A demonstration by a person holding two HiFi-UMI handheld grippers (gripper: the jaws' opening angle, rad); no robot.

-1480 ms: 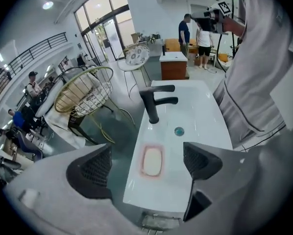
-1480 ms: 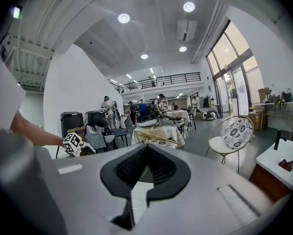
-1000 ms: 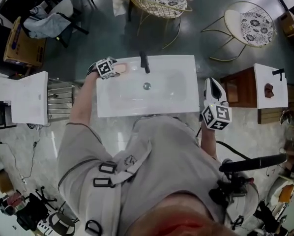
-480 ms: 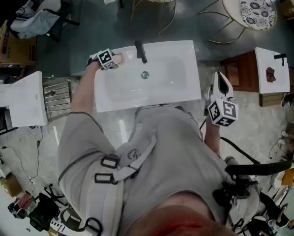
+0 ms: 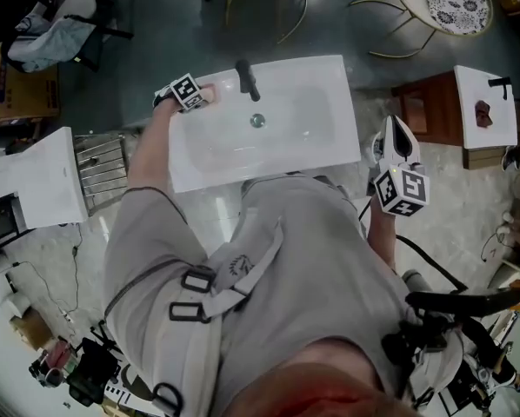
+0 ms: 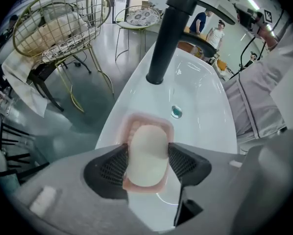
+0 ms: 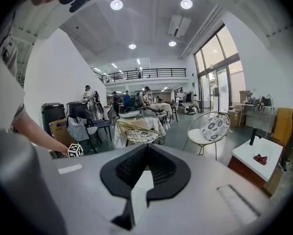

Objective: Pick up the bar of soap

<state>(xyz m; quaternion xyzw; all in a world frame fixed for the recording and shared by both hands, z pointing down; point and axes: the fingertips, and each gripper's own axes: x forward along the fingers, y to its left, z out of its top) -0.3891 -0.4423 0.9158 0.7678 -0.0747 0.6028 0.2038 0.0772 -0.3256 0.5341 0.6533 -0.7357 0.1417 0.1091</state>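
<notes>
Bar of soap, between left gripper fingers, closing onto it

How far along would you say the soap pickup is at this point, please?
Done: the left gripper straddles the soap in its dish on the sink rim. In hand: its jaws are closing, pads at the soap's sides. Left: the lift; the soap lies in the dish. The right gripper hangs shut, empty.

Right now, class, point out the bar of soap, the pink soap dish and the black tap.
bar of soap (image 6: 146,153), left gripper view, middle of its top face.
pink soap dish (image 6: 147,116), left gripper view, its far rim.
black tap (image 6: 162,43), left gripper view, its upright column.
</notes>
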